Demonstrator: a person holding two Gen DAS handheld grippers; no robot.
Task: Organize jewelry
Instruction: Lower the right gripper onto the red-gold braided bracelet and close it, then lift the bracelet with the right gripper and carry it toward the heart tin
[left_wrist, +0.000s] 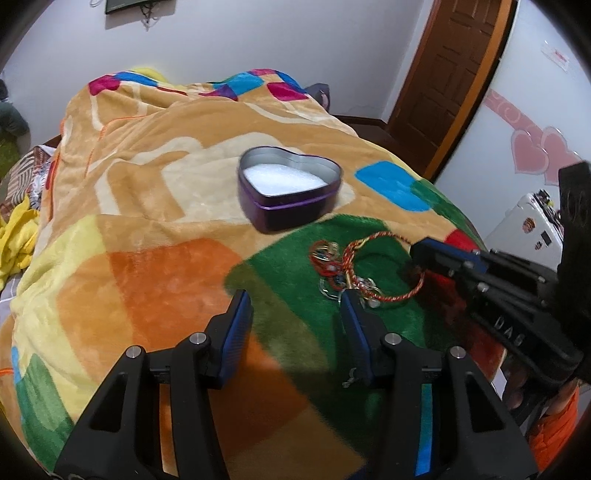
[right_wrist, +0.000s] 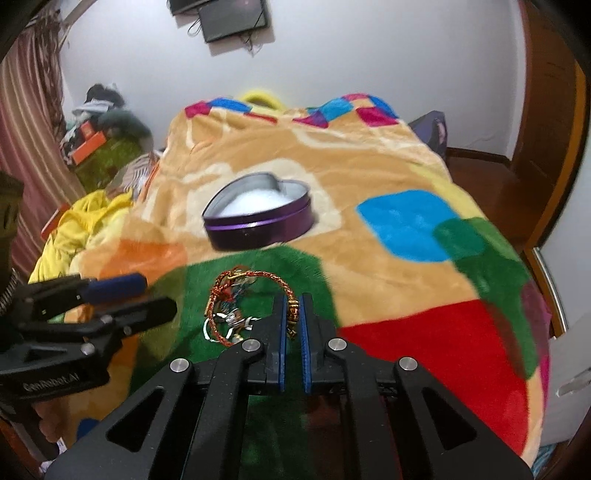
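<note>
A purple heart-shaped tin (left_wrist: 289, 186) with white foam inside stands open on the bed; it also shows in the right wrist view (right_wrist: 258, 212). A red-and-gold braided bracelet (left_wrist: 384, 258) lies on the green patch among a small heap of charms and rings (left_wrist: 332, 269). My right gripper (right_wrist: 294, 314) is shut on the bracelet's beaded part (right_wrist: 293, 312); the cord (right_wrist: 255, 275) loops left from it. My left gripper (left_wrist: 295, 299) is open just in front of the heap, its right fingertip (left_wrist: 349, 299) touching the jewelry.
The colourful fleece blanket (left_wrist: 155, 221) covers the whole bed. A yellow cloth (right_wrist: 85, 221) and clutter lie off the left side. A wooden door (left_wrist: 454, 74) and a white cabinet (left_wrist: 532, 221) stand to the right.
</note>
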